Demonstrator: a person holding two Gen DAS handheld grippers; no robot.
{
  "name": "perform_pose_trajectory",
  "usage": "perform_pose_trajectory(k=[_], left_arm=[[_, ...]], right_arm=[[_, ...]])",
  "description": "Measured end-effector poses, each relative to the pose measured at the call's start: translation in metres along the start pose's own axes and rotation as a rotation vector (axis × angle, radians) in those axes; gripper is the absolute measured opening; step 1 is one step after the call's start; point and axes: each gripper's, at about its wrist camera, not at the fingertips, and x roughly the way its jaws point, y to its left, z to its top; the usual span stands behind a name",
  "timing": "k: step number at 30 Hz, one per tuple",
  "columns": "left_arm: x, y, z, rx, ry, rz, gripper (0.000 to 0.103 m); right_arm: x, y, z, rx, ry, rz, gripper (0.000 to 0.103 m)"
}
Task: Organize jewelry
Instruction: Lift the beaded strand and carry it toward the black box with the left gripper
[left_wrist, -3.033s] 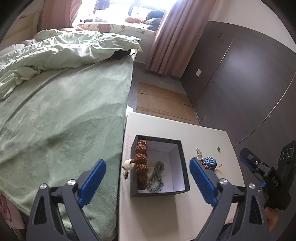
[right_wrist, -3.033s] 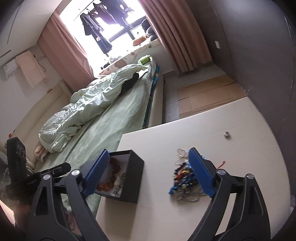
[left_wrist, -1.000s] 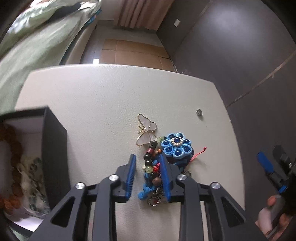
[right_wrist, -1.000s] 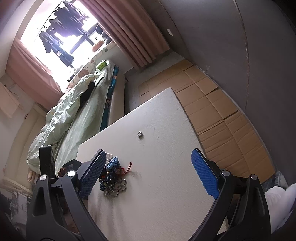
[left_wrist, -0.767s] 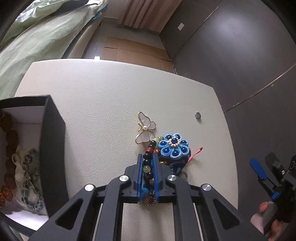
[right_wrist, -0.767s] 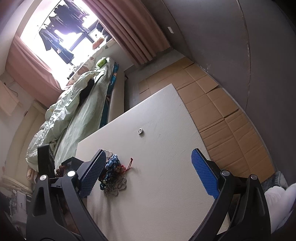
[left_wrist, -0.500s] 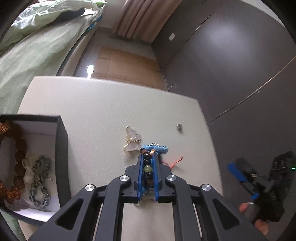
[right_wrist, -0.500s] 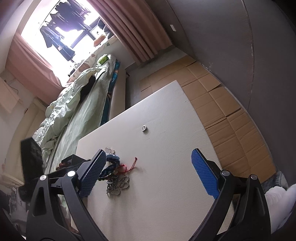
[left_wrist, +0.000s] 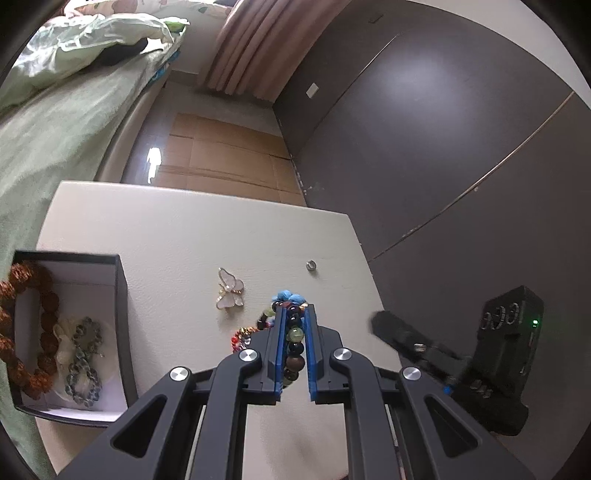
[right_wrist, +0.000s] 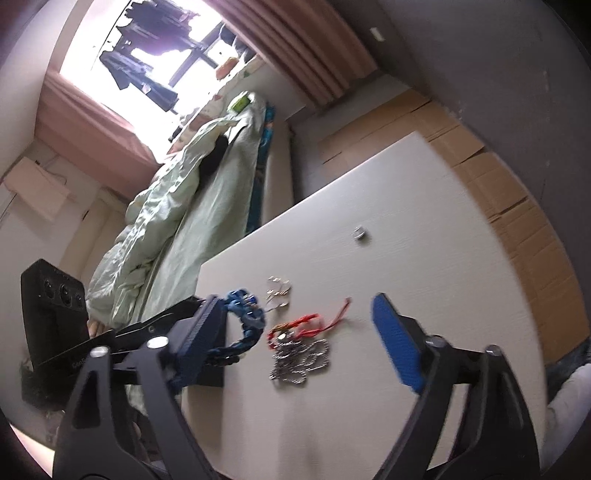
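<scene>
So the left tongs (left_wrist: 294, 321) are now clamped on the beaded bracelet (left_wrist: 293, 338) and it's lifted off the desk (left_wrist: 177, 236), leaving the butterfly brooch (left_wrist: 229, 293) behind. Next stop is probably the black box (left_wrist: 120, 295). Right tongs (right_wrist: 295, 325) hang wide, empty.
</scene>
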Motion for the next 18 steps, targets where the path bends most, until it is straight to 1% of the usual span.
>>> perform_pose_trajectory(k=[2, 6, 8, 9, 10, 11, 12, 13, 14, 16, 18], left_arm=[[0.001, 0.001, -0.002, -0.007, 0.013, -0.016, 0.008], [-0.002, -0.001, -0.003, -0.017, 0.026, -0.059, 0.008], [-0.004, -0.002, -0.002, -0.023, 0.026, -0.072, 0.008], [-0.006, -0.002, -0.002, -0.025, 0.024, -0.072, 0.007], [-0.008, -0.002, -0.002, -0.028, 0.022, -0.075, 0.007], [-0.011, -0.001, -0.002, -0.034, 0.021, -0.08, 0.007], [-0.013, 0.0, -0.002, -0.042, 0.02, -0.093, 0.006], [-0.016, 0.001, -0.001, -0.048, 0.018, -0.104, 0.006], [-0.018, 0.001, 0.0, -0.051, 0.014, -0.107, 0.006], [-0.028, 0.002, 0.002, -0.043, -0.011, -0.095, 0.006], [-0.035, 0.003, 0.004, -0.035, -0.028, -0.073, 0.006]], right_arm=[[0.008, 0.003, -0.003, 0.016, 0.03, 0.029, 0.076], [0.017, 0.009, -0.005, 0.026, 0.055, 0.044, 0.076], [0.02, 0.01, -0.006, 0.036, 0.061, 0.051, 0.072], [0.021, 0.009, -0.006, 0.049, 0.066, 0.072, 0.067], [0.021, 0.009, -0.005, 0.057, 0.071, 0.09, 0.059], [0.022, 0.009, -0.005, 0.065, 0.077, 0.111, 0.055], [0.022, 0.009, -0.005, 0.072, 0.083, 0.125, 0.046], [0.024, 0.009, -0.005, 0.078, 0.093, 0.139, 0.034], [0.024, 0.011, -0.006, 0.081, 0.099, 0.153, 0.027], [0.027, 0.018, -0.008, 0.079, 0.11, 0.199, 0.007], [0.025, 0.025, -0.007, 0.05, 0.099, 0.196, 0.006]])
